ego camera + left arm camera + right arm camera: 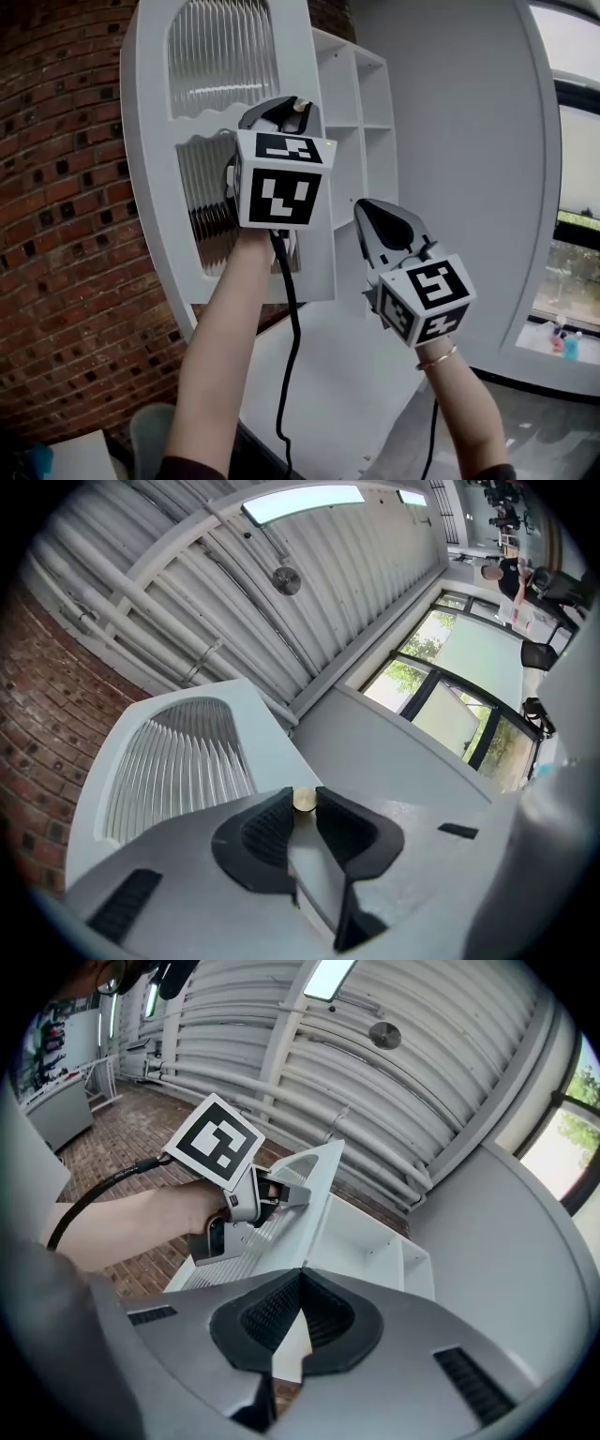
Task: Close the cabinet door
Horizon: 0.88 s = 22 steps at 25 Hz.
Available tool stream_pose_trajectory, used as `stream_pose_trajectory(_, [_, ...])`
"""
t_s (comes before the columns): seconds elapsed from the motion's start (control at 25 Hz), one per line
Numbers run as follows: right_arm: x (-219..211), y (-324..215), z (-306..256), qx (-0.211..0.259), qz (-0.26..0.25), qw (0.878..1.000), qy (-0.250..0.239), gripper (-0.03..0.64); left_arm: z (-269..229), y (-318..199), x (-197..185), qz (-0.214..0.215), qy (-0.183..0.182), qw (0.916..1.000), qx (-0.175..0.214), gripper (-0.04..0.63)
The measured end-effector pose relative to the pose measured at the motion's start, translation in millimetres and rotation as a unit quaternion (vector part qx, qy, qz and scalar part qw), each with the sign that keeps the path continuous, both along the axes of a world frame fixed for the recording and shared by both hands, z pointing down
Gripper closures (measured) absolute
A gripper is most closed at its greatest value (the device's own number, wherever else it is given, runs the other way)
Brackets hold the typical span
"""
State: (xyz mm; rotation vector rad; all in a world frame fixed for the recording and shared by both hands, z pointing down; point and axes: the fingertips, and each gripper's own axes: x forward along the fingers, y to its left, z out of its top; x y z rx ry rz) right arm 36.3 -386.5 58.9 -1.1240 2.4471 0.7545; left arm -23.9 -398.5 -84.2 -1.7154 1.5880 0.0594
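1 round brass knob (305, 801) sits pinched in the left claw (305, 795) (right claw (301, 1277) closed, empty).

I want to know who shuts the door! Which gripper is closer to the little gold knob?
Left. The left gripper grips the knob on the cabinet door. The right gripper hangs apart, lower and to the right, jaws together, holding nothing.

Both forearms raised, grippers angled upward; left forearm (220, 347) bare, left gripper (292, 108) held higher, jaw tips clamped on small brass knob (305, 801); right forearm (464, 403) bare, right gripper (364, 214) held lower alongside, jaws pressed together, nothing between.
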Motion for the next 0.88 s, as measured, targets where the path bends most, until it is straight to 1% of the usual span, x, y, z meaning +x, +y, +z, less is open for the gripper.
stream_pose_trajectory(0.28, [1,-26,13,-0.011,-0.039,0.999,0.013,0.617,2,-38,-7,-0.048,0.024,0.9984,-0.016,0.514])
stream_pose_trajectory(0.56, [-7,-54,30,-0.034,-0.074,0.997,0.013,0.615,1,-74,-18,-0.107,0.016,0.9940,-0.015,0.514])
stream_pose_trajectory(0.76, [-22,-82,37,-0.049,-0.086,0.995,0.010,0.617,1,-97,-27,-0.122,0.011,0.9923,-0.015,0.512])
stream_pose_trajectory(0.88, [-37,-101,43,-0.065,-0.095,0.993,0.013,0.617,2,-108,-35,-0.120,0.018,0.9926,-0.007,0.512])
